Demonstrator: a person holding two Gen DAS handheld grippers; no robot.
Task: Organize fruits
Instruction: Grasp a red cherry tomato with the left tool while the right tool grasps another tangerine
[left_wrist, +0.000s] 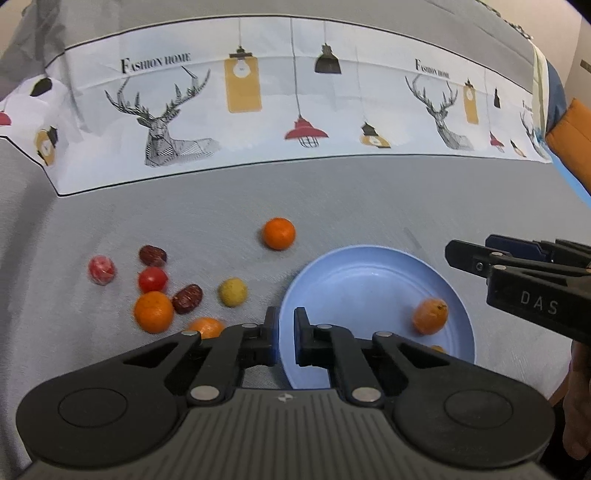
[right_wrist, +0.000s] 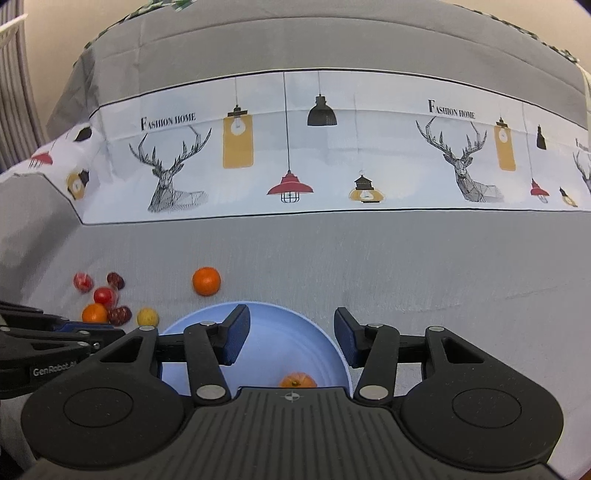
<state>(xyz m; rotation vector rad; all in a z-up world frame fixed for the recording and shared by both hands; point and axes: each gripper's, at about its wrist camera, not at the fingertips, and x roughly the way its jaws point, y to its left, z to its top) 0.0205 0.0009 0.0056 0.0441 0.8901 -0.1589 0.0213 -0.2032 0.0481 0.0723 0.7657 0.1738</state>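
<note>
A light blue plate (left_wrist: 369, 273) (right_wrist: 295, 332) sits on the grey cloth with an orange fruit (left_wrist: 430, 316) (right_wrist: 297, 380) in it. Left of the plate lie loose fruits: an orange (left_wrist: 279, 233) (right_wrist: 206, 281), a second orange (left_wrist: 153, 312), a red tomato (left_wrist: 152, 279), two dark red dates (left_wrist: 187, 298), a yellow fruit (left_wrist: 232, 292) and a pink-red fruit (left_wrist: 101, 270). My left gripper (left_wrist: 285, 334) is nearly shut and empty at the plate's left rim. My right gripper (right_wrist: 291, 332) is open and empty over the plate; it also shows in the left wrist view (left_wrist: 517, 273).
A white printed band with deer and lamps (left_wrist: 295, 103) crosses the cloth behind the fruit. An orange and blue padded object (left_wrist: 569, 133) lies at the far right edge. A partly hidden orange (left_wrist: 207, 326) lies just ahead of my left fingers.
</note>
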